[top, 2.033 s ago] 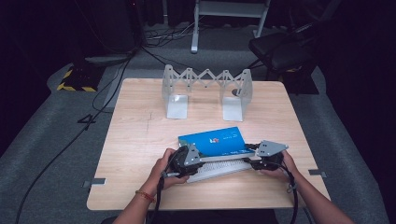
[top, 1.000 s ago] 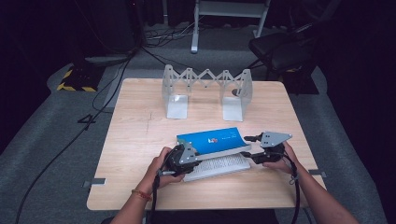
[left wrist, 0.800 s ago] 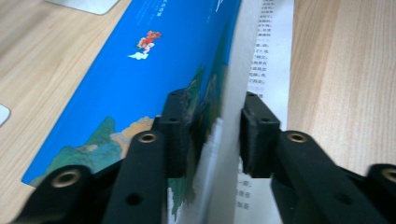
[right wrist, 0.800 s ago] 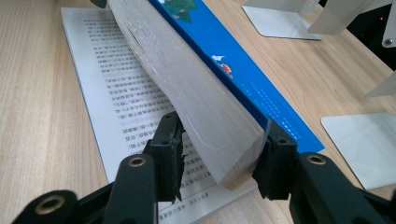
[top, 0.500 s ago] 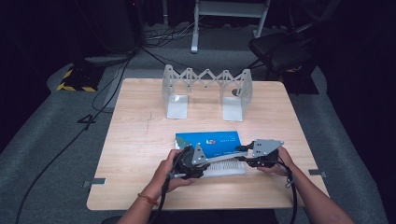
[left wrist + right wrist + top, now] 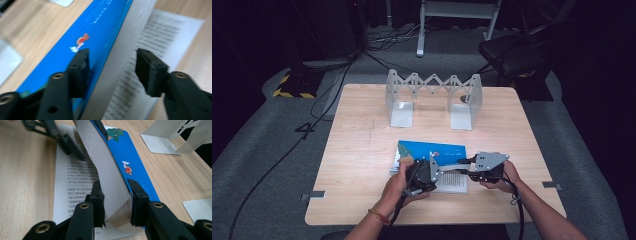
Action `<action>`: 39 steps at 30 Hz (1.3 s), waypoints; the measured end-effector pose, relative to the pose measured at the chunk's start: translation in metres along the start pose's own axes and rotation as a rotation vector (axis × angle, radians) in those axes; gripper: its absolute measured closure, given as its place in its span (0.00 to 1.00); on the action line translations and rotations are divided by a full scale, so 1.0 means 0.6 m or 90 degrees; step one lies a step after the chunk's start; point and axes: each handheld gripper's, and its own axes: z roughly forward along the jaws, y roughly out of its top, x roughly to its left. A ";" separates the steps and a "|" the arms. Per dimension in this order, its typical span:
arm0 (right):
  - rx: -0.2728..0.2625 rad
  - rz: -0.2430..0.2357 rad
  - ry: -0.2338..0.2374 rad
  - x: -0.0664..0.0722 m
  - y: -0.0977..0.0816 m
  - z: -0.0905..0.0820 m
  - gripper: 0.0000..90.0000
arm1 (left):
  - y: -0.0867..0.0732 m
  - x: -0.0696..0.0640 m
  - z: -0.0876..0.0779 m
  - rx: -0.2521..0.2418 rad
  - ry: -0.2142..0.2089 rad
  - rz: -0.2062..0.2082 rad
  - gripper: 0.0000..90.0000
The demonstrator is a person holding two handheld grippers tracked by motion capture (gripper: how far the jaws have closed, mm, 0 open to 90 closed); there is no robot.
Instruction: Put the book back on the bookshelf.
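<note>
A blue-covered book [image 6: 432,150] lies open near the front middle of the wooden table [image 6: 357,150], with a printed page [image 6: 452,181] flat on the near side and the thick block of pages lifted up along with the cover. The person's two hands come in from the near edge and work on it from either end.

The right gripper [image 6: 115,195] has its jaws closed on that lifted block: in the right gripper view one black jaw presses the grey page edge [image 6: 110,182] and the other presses the blue cover [image 6: 130,162], which carries a small red and white picture. The block bends in a curve away from those jaws toward the far end of the book.

The left gripper [image 6: 111,65] stands at a middling spread around the same block. In the left gripper view one jaw lies against the blue cover, while the other is clear of the page edge, over the printed page [image 6: 150,37]. The view is blurred, so I cannot tell if the first jaw truly touches.

At the far side of the table stands a metal rack [image 6: 432,97] with zigzag links between two end plates, well apart from the book. Beyond the table a black chair [image 6: 512,55] sits on the grey floor [image 6: 262,150], with cables [image 6: 312,125] trailing at the left.
</note>
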 end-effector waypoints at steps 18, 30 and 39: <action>-0.004 0.183 -0.056 -0.064 -0.077 -0.028 0.42 | -0.034 0.042 -0.028 -0.144 -0.028 -0.048 0.81; 0.040 0.241 -0.019 -0.079 -0.125 0.049 0.42 | -0.051 0.068 -0.048 -0.204 -0.035 -0.086 0.82; -0.072 0.260 0.026 -0.078 -0.104 0.029 0.61 | -0.054 0.061 -0.053 -0.217 -0.054 -0.084 0.82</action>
